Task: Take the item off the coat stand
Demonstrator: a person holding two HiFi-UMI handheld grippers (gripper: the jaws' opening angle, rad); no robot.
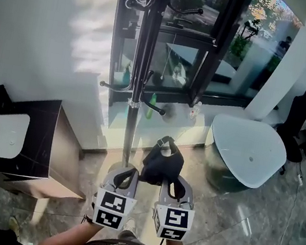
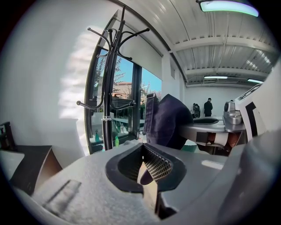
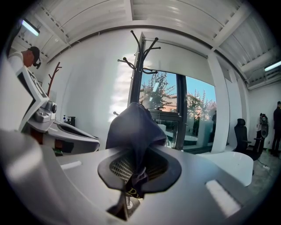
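Observation:
A tall black coat stand [image 1: 138, 87] rises straight ahead by the window; the hooks in view are bare. The item, a dark navy cap [image 1: 161, 163], hangs free of the stand in front of its pole. My right gripper [image 1: 173, 182] is shut on the cap's cloth, which bunches up between the jaws in the right gripper view [image 3: 134, 127]. Just to its left, my left gripper [image 1: 127, 173] is shut with nothing between its jaws. The left gripper view shows the cap [image 2: 164, 121] to the right of the stand [image 2: 107, 110].
A dark cabinet [image 1: 36, 151] with a white tray on top stands at the left. A white round table [image 1: 247, 150] and a black office chair [image 1: 296, 124] are at the right. Small bottles [image 1: 153, 99] line the window sill. A person [image 2: 208, 107] stands far off.

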